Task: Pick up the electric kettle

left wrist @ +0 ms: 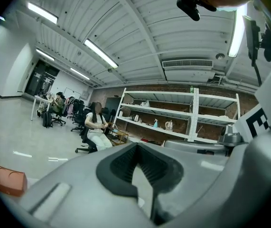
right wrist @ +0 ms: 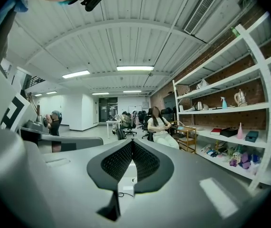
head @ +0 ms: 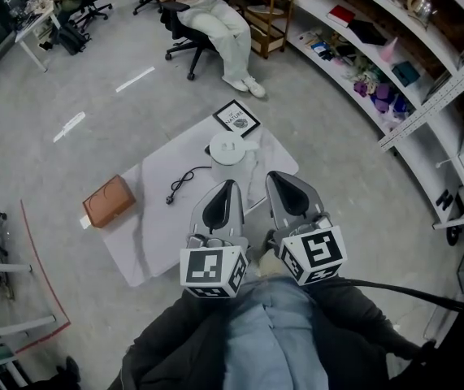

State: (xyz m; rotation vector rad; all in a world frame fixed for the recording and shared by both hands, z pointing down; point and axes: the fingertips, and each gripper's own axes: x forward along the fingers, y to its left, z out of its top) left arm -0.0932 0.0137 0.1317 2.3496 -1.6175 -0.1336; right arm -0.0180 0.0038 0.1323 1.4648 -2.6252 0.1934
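Note:
The white electric kettle (head: 230, 149) stands with its lid on at the far side of a low white table (head: 146, 242). Its black cord (head: 181, 183) trails off to the left on the tabletop. My left gripper (head: 232, 184) and right gripper (head: 273, 175) are held side by side above the near part of the table, pointing towards the kettle and short of it. Both are shut with nothing between the jaws. In the left gripper view the left gripper (left wrist: 136, 145) points level into the room. The right gripper (right wrist: 132, 141) does the same in its own view.
A brown box (head: 108, 201) lies at the table's left end, and a framed picture (head: 237, 118) lies beyond the kettle. A seated person (head: 215, 19) is on an office chair behind the table. White shelving (head: 394, 63) curves along the right.

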